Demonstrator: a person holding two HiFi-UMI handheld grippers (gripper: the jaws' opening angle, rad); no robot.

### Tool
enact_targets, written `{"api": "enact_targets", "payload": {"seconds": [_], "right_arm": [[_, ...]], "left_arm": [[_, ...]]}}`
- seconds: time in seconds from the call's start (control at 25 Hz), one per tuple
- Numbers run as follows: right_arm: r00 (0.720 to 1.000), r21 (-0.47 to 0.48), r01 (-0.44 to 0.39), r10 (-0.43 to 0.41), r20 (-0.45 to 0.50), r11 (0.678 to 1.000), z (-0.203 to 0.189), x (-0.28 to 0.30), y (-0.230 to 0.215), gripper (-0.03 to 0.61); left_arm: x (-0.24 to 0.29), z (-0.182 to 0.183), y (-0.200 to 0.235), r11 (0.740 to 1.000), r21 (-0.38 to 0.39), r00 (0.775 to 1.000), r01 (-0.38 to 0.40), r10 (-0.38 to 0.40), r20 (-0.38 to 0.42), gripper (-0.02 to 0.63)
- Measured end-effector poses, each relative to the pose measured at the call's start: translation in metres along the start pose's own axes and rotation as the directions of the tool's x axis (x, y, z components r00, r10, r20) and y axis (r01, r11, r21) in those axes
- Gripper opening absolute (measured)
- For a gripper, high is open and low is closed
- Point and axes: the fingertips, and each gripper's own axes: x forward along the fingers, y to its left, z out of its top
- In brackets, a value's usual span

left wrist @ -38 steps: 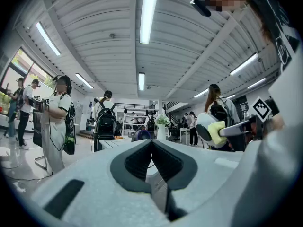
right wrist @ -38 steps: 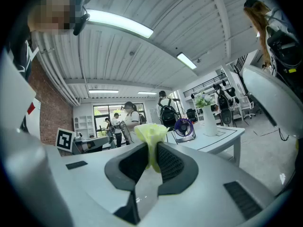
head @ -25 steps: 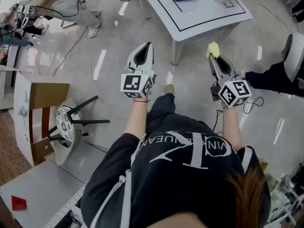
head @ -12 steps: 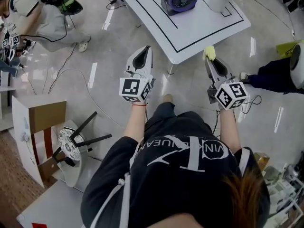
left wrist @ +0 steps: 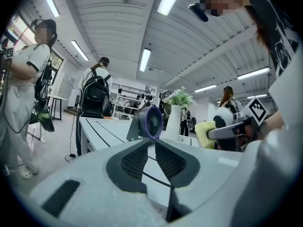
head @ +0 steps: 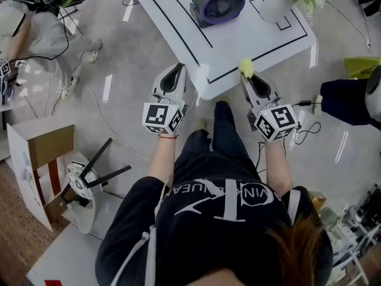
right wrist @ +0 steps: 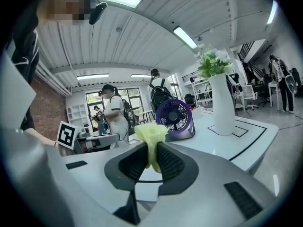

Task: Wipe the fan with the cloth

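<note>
The left gripper (head: 176, 71) is empty, its jaws almost together and just easing apart. The right gripper (head: 249, 79) pinches the yellow cloth (head: 245, 68) at the near edge of the white table (head: 250, 37). The purple fan (head: 217, 2) stands farther back on the table, well apart from both. Best to reach across, steady the fan's base with the left, and lay the cloth flat against it.

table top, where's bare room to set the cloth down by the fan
The table's near corner, between the fan and the edge by the right gripper holding the cloth, is bare. So is the strip left of the fan. It is tighter between the fan and the vase.
</note>
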Motion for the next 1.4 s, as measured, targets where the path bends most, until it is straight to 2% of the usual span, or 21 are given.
{"api": "enact_targets", "payload": {"seconds": [0.04,0.28,0.44,0.64,0.88,1.08,1.28,1.4], "right_arm": [[1.000,-0.012,-0.015,0.015,-0.008,1.000,0.002,0.009,-0.006,0.055],[0.993,-0.087,-0.118,0.115,-0.041,0.989,0.020,0.057,-0.029,0.057],[0.985,-0.137,-0.172,0.166,-0.050,0.976,0.032,0.085,-0.034,0.057],[0.976,-0.186,-0.217,0.208,-0.069,0.958,0.037,0.117,-0.048,0.057],[0.971,-0.268,-0.238,0.228,-0.067,0.934,0.051,0.144,-0.041,0.058],[0.961,-0.404,-0.275,0.262,-0.087,0.873,0.063,0.160,-0.026,0.058],[0.979,-0.570,-0.197,0.189,-0.075,0.797,0.082,0.171,-0.027,0.057],[0.985,-0.604,-0.164,0.164,-0.055,0.780,0.091,0.174,-0.030,0.057]], "left_arm": [[0.008,-0.001,0.001,1.000,-0.006,1.000,-0.004,0.004,-0.003,0.071],[0.048,-0.006,0.014,0.996,-0.033,0.997,-0.080,0.079,-0.023,0.079],[0.073,-0.010,0.020,0.994,-0.034,0.994,-0.104,0.103,-0.041,0.082],[0.113,-0.020,0.028,0.992,0.006,0.989,-0.125,0.125,-0.075,0.104],[0.140,-0.020,0.041,0.983,0.088,0.981,-0.160,0.168,-0.096,0.128],[0.157,-0.014,0.047,0.977,0.129,0.978,-0.172,0.185,-0.099,0.135],[0.172,-0.011,0.048,0.965,0.198,0.972,-0.170,0.197,-0.125,0.135],[0.177,-0.011,0.050,0.963,0.200,0.970,-0.183,0.209,-0.120,0.087]]}}
